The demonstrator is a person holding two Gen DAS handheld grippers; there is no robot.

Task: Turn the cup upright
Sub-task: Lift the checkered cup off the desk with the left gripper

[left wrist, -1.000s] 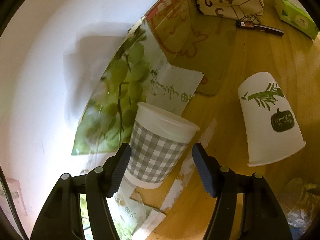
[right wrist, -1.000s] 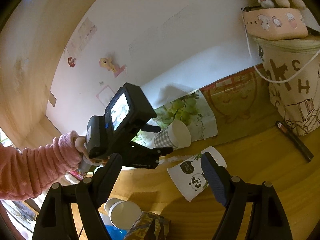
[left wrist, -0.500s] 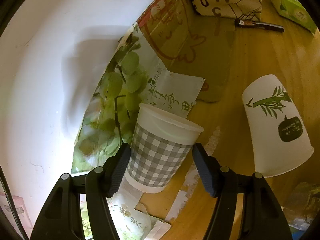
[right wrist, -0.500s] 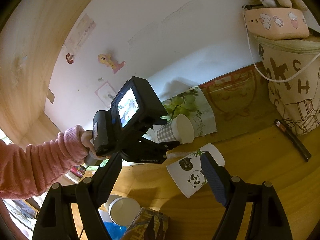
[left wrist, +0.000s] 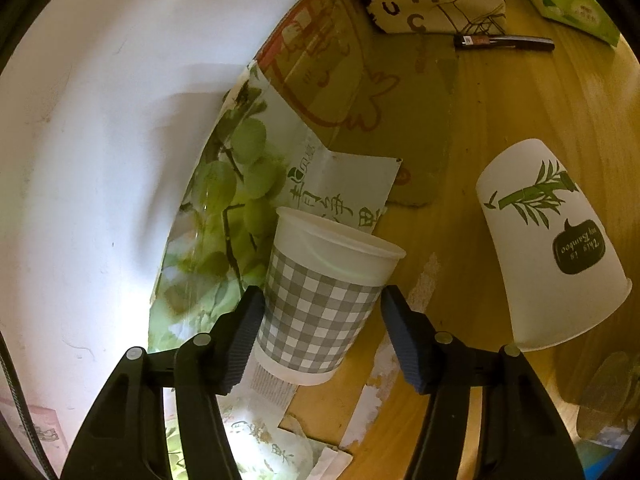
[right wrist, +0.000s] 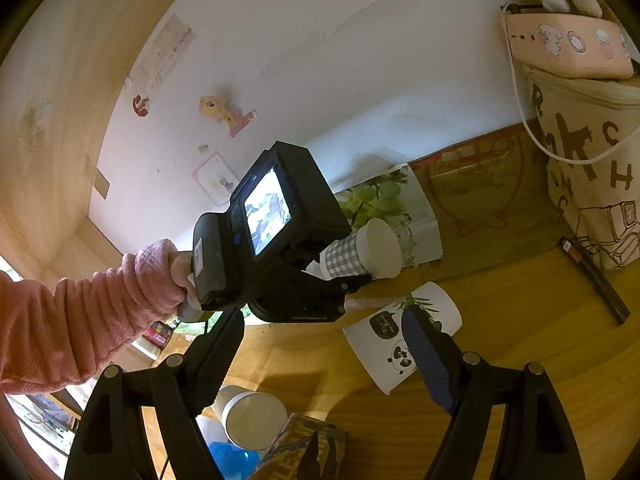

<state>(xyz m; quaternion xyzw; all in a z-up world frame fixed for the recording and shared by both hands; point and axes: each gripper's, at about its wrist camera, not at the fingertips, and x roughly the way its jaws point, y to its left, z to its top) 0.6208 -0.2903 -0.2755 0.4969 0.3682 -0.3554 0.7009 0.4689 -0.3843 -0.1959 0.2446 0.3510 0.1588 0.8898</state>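
A grey-checked paper cup (left wrist: 320, 304) is held between my left gripper's (left wrist: 320, 336) fingers, lifted off the table and tilted, its mouth toward the wall. In the right wrist view the same cup (right wrist: 360, 254) lies nearly sideways in the left gripper (right wrist: 340, 280), above the table. A white cup with bamboo and panda print (left wrist: 548, 248) stands upside down on the wooden table (left wrist: 520, 100); it also shows in the right wrist view (right wrist: 400, 336). My right gripper (right wrist: 320, 356) is open and empty, just in front of the panda cup.
A grape-print bag (left wrist: 224, 200) and brown paper bag (left wrist: 360, 80) lean on the wall. A lettered tote (right wrist: 592, 184), black pen (left wrist: 504, 42) and green box (left wrist: 568, 0) sit at the back. An upright paper cup (right wrist: 252, 420) and a printed box (right wrist: 304, 456) are near the front.
My left gripper has lifted the checked cup higher and turned it with the cup in its grip. The panda cup and my right gripper have hardly moved.
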